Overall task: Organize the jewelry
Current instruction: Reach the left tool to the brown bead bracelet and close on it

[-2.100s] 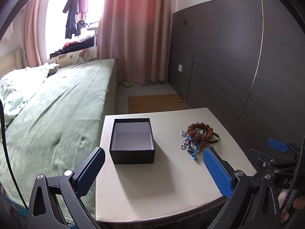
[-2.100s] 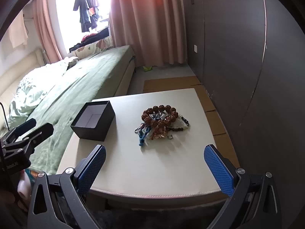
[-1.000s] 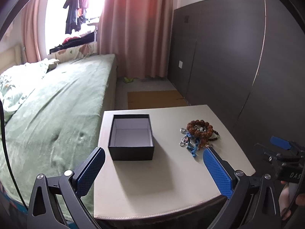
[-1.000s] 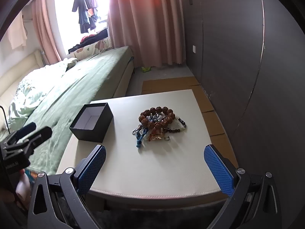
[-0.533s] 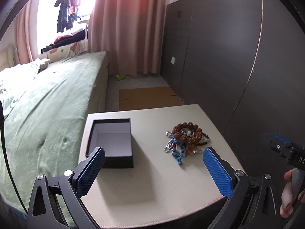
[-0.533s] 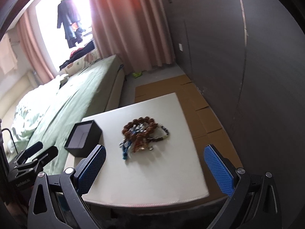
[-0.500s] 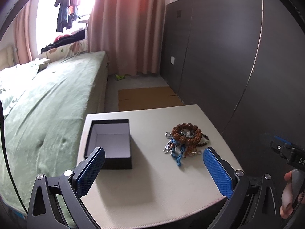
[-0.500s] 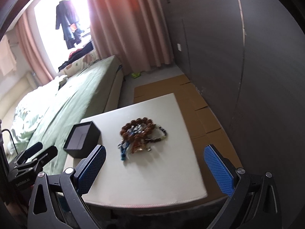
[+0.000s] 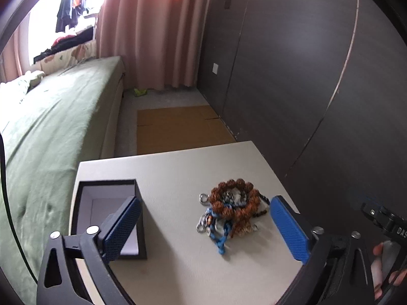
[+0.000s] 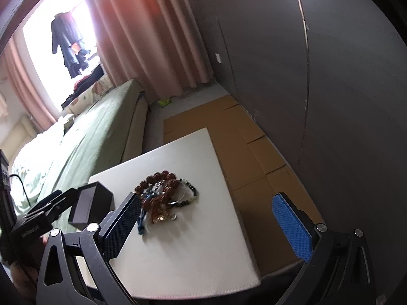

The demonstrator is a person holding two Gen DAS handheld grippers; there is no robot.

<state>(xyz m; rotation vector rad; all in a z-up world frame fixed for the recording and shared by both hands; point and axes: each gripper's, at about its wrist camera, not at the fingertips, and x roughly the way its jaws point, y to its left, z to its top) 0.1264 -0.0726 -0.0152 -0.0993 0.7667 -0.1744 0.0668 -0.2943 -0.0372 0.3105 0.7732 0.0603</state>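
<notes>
On the beige table (image 9: pixel 178 172) we log a jewelry pile (image 9: pixel 230 209) right of centre: a brown bead bracelet over blue cord and metal clasps. An open black box (image 9: pixel 84 193) sits left of it, apart. Our left gripper (image 9: pixel 204 227) hangs spread wide, its near-left finger overlapping the box. Our right gripper (image 10: pixel 216 226) is equally spread, holding nothing. A green bed (image 9: pixel 51 127) runs far left; dark wall panels (image 9: pixel 292 76) stand right.

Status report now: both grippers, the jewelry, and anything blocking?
Left gripper open, empty; right gripper open, empty. Jewelry pile on table, beside open black box. Nothing in the way.
</notes>
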